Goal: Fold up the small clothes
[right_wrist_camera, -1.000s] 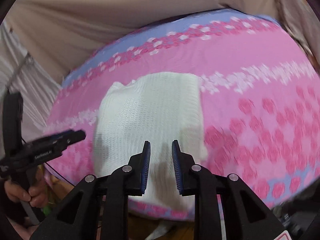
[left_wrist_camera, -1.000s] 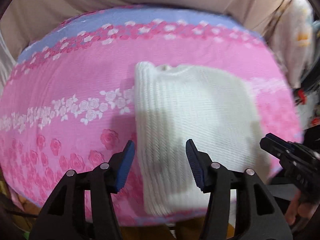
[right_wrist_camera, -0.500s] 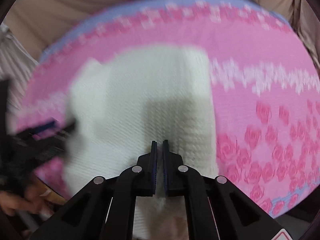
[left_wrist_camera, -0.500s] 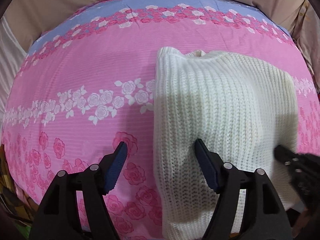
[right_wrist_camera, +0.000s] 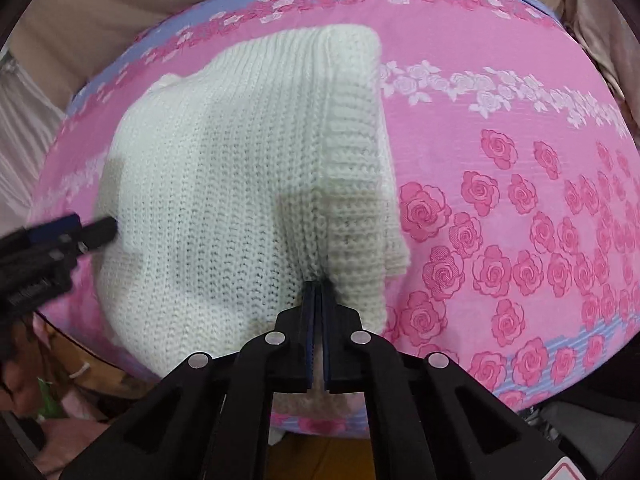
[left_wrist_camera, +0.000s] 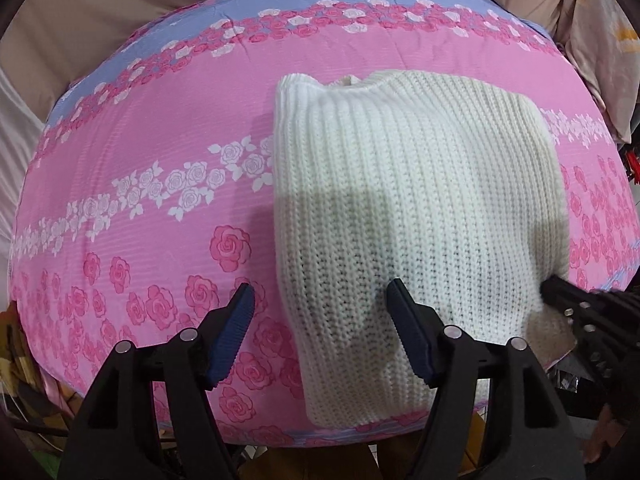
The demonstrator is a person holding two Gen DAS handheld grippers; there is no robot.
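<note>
Mid-fold: right gripper (right_wrist_camera: 318,286) pinches white knit sweater (right_wrist_camera: 224,184) hem between closed jaws; left gripper (left_wrist_camera: 320,312) gapes, straddling sweater edge. Next, probably: left clamps.

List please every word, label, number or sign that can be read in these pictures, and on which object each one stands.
None can be read.
Red-edged sign at the bottom edge of the right wrist view: cut off, unreadable.
White sweater and rose-patterned pink sheet: no text visible.

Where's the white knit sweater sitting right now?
The white knit sweater lies folded on the pink rose-print cover, toward its near edge. The right gripper pinches its near right side, while the left gripper straddles its left edge, jaws open.
</note>
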